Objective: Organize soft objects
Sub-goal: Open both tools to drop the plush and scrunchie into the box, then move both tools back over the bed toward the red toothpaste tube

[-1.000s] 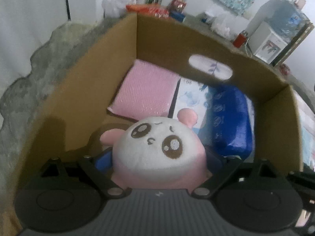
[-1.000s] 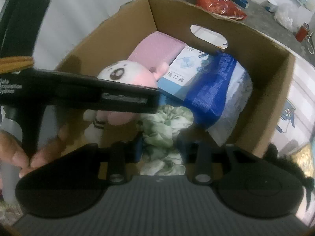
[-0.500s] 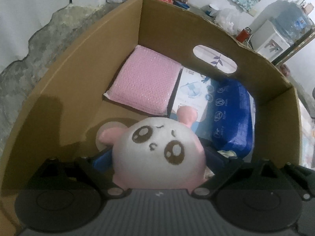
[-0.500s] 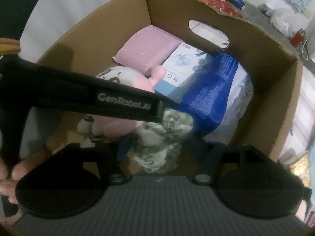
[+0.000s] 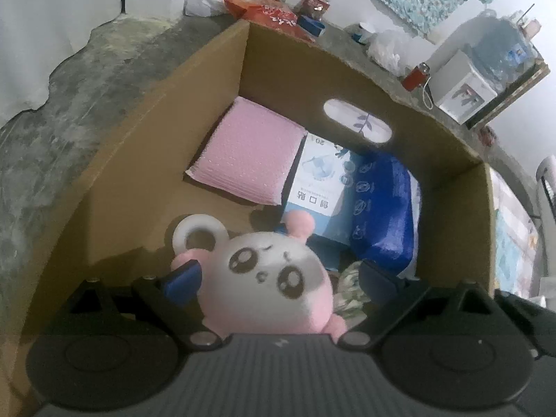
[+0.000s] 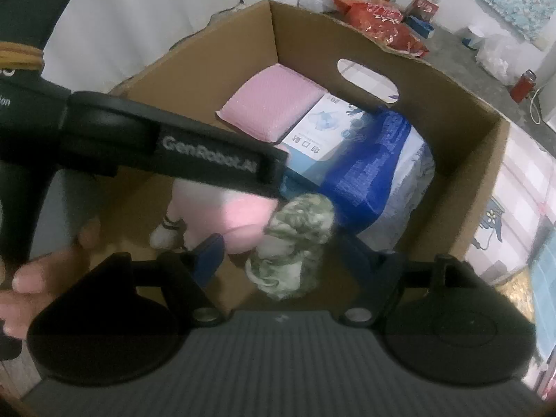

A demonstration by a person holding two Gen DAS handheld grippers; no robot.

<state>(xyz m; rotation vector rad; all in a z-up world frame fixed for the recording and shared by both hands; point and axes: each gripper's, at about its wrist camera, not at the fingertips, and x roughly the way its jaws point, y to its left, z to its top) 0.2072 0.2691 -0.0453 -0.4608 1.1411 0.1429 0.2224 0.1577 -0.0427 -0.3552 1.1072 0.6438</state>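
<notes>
One open brown cardboard box (image 5: 146, 160) is shown, with one oval handle cut-out (image 5: 358, 125) in its far wall. Five soft or packaged items are counted inside it. One pink bubble-wrap mailer (image 5: 248, 154) is laid flat in the far left corner. One light blue printed carton (image 5: 318, 187) is set just beside it, and one dark blue plastic pack (image 5: 382, 215) is leaned against the carton's right side. One white-faced pink plush toy (image 5: 271, 281) is positioned in the near part of the box, between the fingers of the left gripper (image 5: 278, 278); the fingers are spread, and whether the pads touch the plush cannot be told. One white ring (image 5: 199, 236) is seen at the plush's left ear. One green-and-white crumpled cloth scrunchie (image 6: 295, 243) is located between the spread fingers of the right gripper (image 6: 288, 257), apart from both blue pads (image 6: 208, 259), beside the plush.
</notes>
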